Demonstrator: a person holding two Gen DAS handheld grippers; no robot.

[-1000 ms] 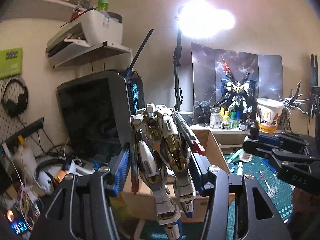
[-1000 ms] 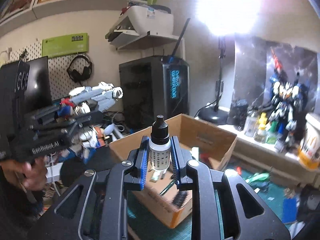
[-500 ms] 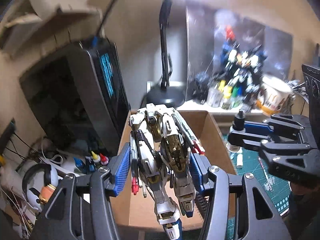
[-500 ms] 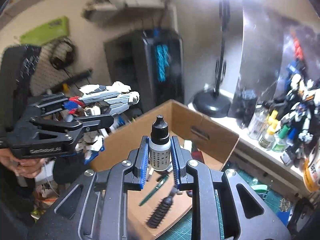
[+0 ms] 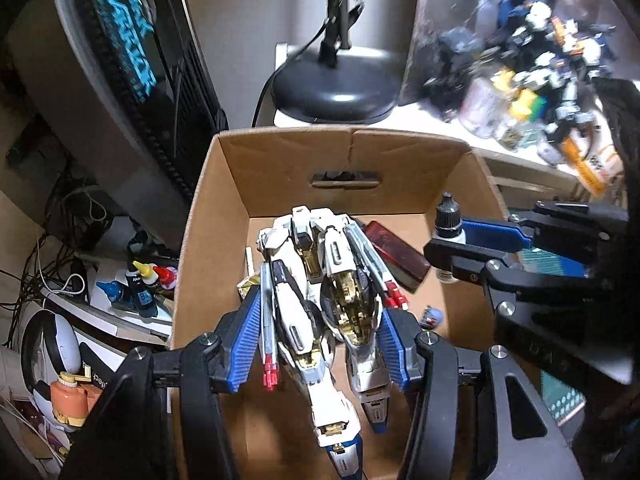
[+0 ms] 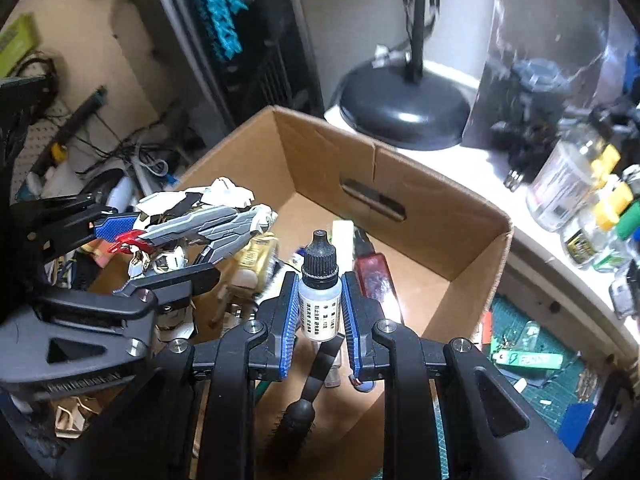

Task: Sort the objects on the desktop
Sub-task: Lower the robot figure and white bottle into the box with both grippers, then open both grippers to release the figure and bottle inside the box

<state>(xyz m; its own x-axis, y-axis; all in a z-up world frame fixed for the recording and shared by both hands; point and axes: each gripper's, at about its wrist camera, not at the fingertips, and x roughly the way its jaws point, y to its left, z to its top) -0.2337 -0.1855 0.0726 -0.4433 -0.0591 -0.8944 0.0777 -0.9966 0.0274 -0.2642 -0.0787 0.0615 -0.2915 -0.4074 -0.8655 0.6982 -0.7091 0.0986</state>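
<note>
Robot model and dropper bottle held above the cardboard box.

Left gripper clamps the model at frame centre; right gripper pinches the bottle upright (black cap up), a hairbrush lying below.

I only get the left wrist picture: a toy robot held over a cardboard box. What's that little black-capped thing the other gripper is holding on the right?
Observer: A white dropper bottle with a printed label, held upright in the right gripper.
Visitor: What's in the box, beneath my toy robot and that bottle?
Observer: A black hairbrush lies on the box floor below the bottle.
Visitor: Anything outside the box?
Observer: A green key tag lies on the cutting mat, just past the box's right wall.
</note>
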